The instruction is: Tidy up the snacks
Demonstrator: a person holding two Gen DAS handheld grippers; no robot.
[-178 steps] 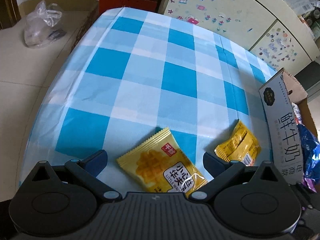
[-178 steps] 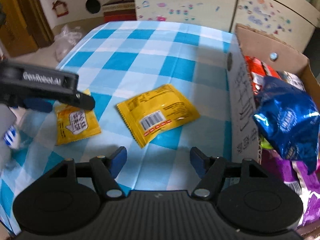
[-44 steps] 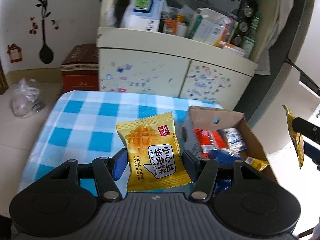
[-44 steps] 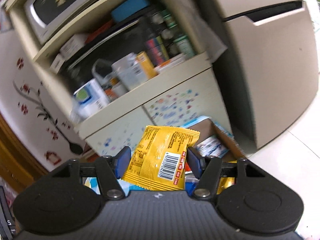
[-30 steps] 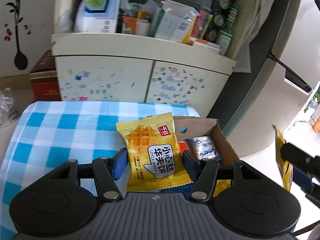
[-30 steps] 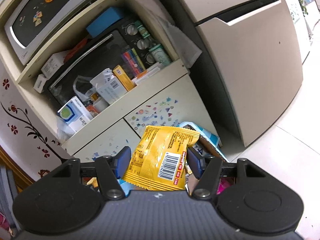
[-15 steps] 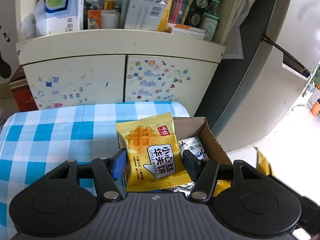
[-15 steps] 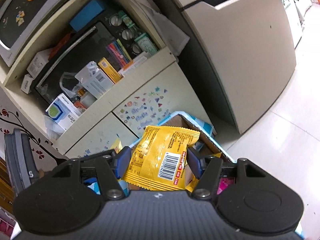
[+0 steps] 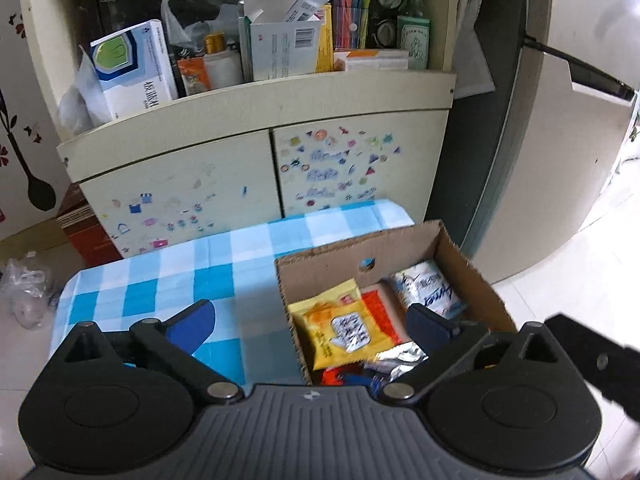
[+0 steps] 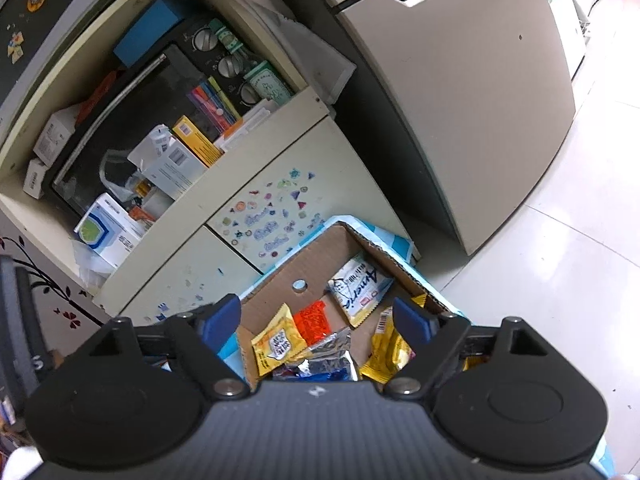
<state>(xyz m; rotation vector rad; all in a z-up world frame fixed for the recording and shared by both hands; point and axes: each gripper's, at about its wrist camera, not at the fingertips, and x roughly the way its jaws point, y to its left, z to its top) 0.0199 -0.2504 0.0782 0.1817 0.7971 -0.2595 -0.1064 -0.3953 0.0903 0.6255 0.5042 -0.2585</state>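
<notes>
I see the counter (image 9: pixel 168 276) under its blue checked cloth, with the cardboard box (image 9: pixel 472 276) sitting at its far right corner, hard against the right edge. The box holds the snacks: a white packet (image 9: pixel 428 290) against its far wall, a red packet (image 9: pixel 378 312) beside it, a yellow waffle packet (image 9: pixel 340 328) lying near the box's left wall, and a second yellow packet (image 10: pixel 386 350) leaning at the right wall, seen from the right wrist view. A crumpled silver wrapper (image 10: pixel 328 346) lies between the two yellow ones. My left claw (image 9: pixel 310 320) hangs above the box with its jaws spread wide and nothing in them; my right claw (image 10: pixel 318 318) is likewise wide and empty over the box. I judge these packets light, soft and slick, their foil apt to slide. I would pinch any of them by a crimped end seam, gently, since the waffle inside probably crushes easily.
</notes>
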